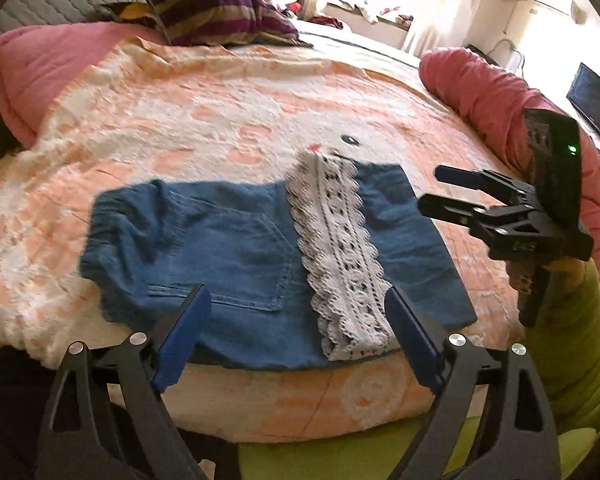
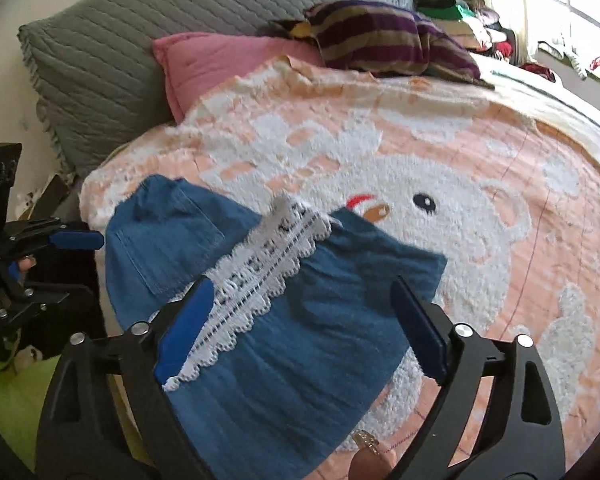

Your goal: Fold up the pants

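1. Peach-and-white blanket [image 2: 440, 152] with a bear's face is covering the bed, and the folded blue pants [image 1: 236, 240] are lying flat on it near the front edge, a white lace band [image 1: 340, 252] running across them.
2. Pillows are lining up at the head: a grey quilted pillow [image 2: 112, 48], a pink pillow [image 2: 220, 60] and a purple striped pillow [image 1: 216, 12] stacked behind the blanket.
3. Bright window light is pouring in at the far side, over a heap of clothes [image 2: 480, 24].
4. Left gripper [image 1: 296, 316] is hovering over the near edge of the pants, jaws spread wide, nothing between the blue pads.
5. Right gripper [image 2: 300, 316] is standing just as wide over the lace end, pads clear of the cloth.
6. Left view alone is showing a rolled red quilt [image 1: 500, 100] at the bed's right side, a dark screen [image 1: 596, 104] beyond it, and a lime-green sleeve under the other tool.
7. Right view alone is giving the whole bear face [image 2: 424, 204], plus a fingertip on the left tool's handle.
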